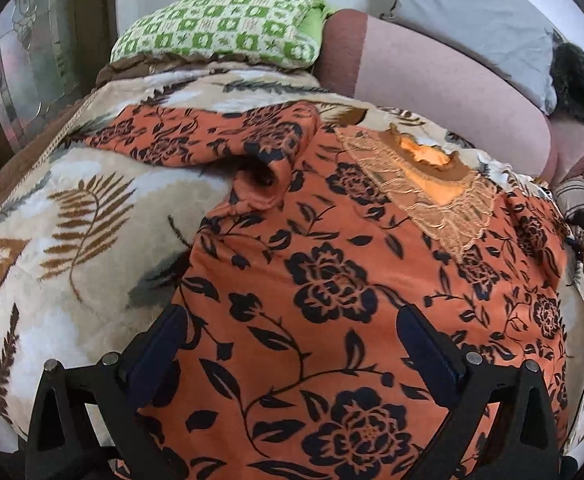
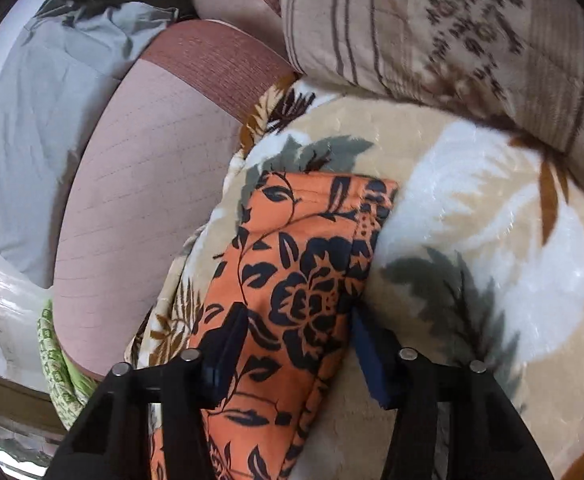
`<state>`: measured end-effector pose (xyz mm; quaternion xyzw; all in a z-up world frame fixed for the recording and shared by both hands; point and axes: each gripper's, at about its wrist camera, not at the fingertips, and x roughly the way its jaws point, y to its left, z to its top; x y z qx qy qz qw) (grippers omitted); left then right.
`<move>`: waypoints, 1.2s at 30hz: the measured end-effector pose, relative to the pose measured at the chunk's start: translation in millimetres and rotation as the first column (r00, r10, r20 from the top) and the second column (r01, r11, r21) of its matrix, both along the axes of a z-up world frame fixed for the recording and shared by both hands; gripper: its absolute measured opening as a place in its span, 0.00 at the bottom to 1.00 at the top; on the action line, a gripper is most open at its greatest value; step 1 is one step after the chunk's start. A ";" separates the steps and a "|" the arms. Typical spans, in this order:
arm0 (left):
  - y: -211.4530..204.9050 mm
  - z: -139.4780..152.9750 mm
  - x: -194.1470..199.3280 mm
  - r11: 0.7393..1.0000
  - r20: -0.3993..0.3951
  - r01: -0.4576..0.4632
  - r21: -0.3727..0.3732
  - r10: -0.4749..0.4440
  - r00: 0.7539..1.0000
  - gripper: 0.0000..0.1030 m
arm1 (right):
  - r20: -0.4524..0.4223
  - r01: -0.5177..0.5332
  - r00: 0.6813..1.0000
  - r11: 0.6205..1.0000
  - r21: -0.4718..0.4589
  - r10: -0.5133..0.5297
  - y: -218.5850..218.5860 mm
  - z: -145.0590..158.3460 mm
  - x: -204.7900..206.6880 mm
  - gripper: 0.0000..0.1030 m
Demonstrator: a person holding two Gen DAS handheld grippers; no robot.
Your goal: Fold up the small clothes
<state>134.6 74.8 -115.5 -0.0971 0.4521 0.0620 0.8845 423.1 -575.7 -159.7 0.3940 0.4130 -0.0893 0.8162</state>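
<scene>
In the left wrist view, a cream blanket with brown and grey fern leaves [image 1: 75,216] fills the left of the frame, a green-and-white checked pillow [image 1: 219,28] resting above it at the upper left. The orange garment with black flowers [image 1: 332,300] spreads flat over the centre and lower right, its lace-trimmed neckline [image 1: 424,184] toward the upper right. The left tongs [image 1: 292,340] hang over the cloth at the bottom, jaws wide apart, holding nothing. A grey pillow [image 1: 472,12] lies at the upper right. In the right wrist view, a pinkish sheet [image 2: 139,184] shows on the left; in the lower centre the right tongs [image 2: 298,344] have a folded sleeve of the garment between the pads, which look partly parted; whether they clamp it I cannot tell. A striped beige cushion [image 2: 432,28] sits upper right.
</scene>
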 end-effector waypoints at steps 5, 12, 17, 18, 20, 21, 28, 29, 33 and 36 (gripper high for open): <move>19.5 4.6 -12.1 0.999 0.037 -0.036 -0.016 0.037 0.999 1.00 | 0.150 -0.103 0.982 0.992 -0.077 0.114 40.1 53.7 -4.5 0.07; 63.1 16.6 -37.7 0.989 0.092 -0.113 -0.098 0.122 0.988 1.00 | 0.386 -0.374 0.823 0.909 -0.185 0.418 219.8 175.8 -41.8 0.07; 93.9 20.5 -60.4 0.974 0.110 -0.167 -0.155 0.185 0.977 1.00 | 0.363 -0.544 0.720 0.806 -0.233 0.591 380.0 167.2 -72.8 0.10; 101.0 21.3 -65.0 0.969 0.112 -0.180 -0.168 0.200 0.973 1.00 | 0.328 -0.573 0.723 0.793 -0.208 0.608 412.0 147.0 -75.7 0.10; 111.8 21.8 -70.8 0.963 0.104 -0.197 -0.183 0.218 0.970 1.00 | 0.198 -0.614 0.736 0.762 -0.206 0.647 469.1 93.2 -76.0 0.11; 117.5 22.3 -74.0 0.960 0.101 -0.203 -0.191 0.225 0.969 1.00 | 0.136 -0.640 0.729 0.739 -0.209 0.670 487.6 67.7 -70.7 0.16; 141.6 28.5 -87.5 0.947 0.118 -0.245 -0.209 0.273 0.955 1.00 | 0.061 -0.747 0.649 0.650 -0.139 0.758 512.9 15.8 -105.1 0.75; 140.5 28.1 -84.7 0.945 0.115 -0.243 -0.220 0.272 0.955 1.00 | 0.076 -0.733 0.662 0.666 -0.140 0.745 500.6 21.1 -107.1 0.75; 116.2 36.1 -67.3 0.961 0.136 -0.183 -0.206 0.213 0.968 1.00 | 0.096 -0.627 0.767 0.773 -0.091 0.634 435.3 25.8 -105.5 0.75; 93.7 45.0 -52.9 0.981 0.156 -0.108 -0.163 0.133 0.979 1.00 | 0.107 -0.554 0.829 0.833 0.009 0.550 378.2 17.2 -110.4 0.75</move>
